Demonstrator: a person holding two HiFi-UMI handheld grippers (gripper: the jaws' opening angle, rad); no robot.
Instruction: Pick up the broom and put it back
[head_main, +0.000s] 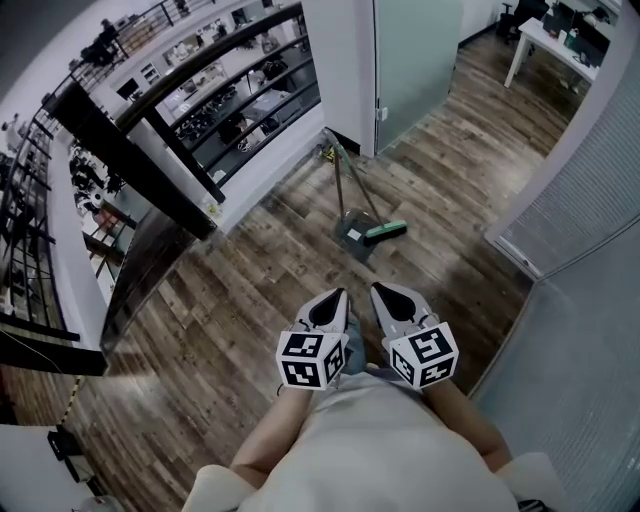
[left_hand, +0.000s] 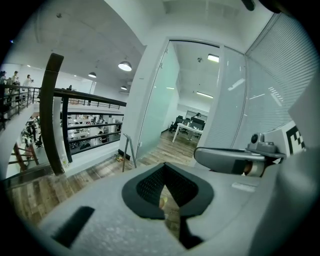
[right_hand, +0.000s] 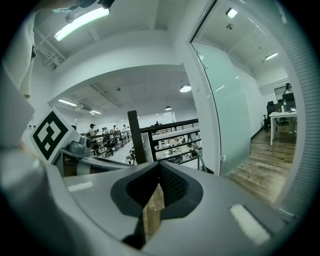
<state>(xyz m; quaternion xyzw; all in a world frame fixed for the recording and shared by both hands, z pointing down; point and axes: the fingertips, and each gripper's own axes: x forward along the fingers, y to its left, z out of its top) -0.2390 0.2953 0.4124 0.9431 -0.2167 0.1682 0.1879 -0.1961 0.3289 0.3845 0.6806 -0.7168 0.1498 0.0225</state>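
Note:
The broom (head_main: 385, 231) lies on the wood floor ahead, its green head beside a grey dustpan (head_main: 353, 238) and its thin handle slanting up toward the white wall corner. In the left gripper view the upright handles (left_hand: 127, 150) show far off by the glass wall; the right gripper view catches them (right_hand: 200, 161) too. My left gripper (head_main: 338, 294) and right gripper (head_main: 380, 288) hover side by side close to my body, well short of the broom. Both are shut with nothing between the pads, as the left gripper (left_hand: 165, 167) and right gripper (right_hand: 159, 167) show in their own views.
A dark railing (head_main: 140, 150) with a thick post runs along the left, over a lower level with people. A frosted glass wall (head_main: 415, 60) stands behind the broom. A blind-covered partition (head_main: 590, 200) closes the right side. A white desk (head_main: 550, 45) stands far back.

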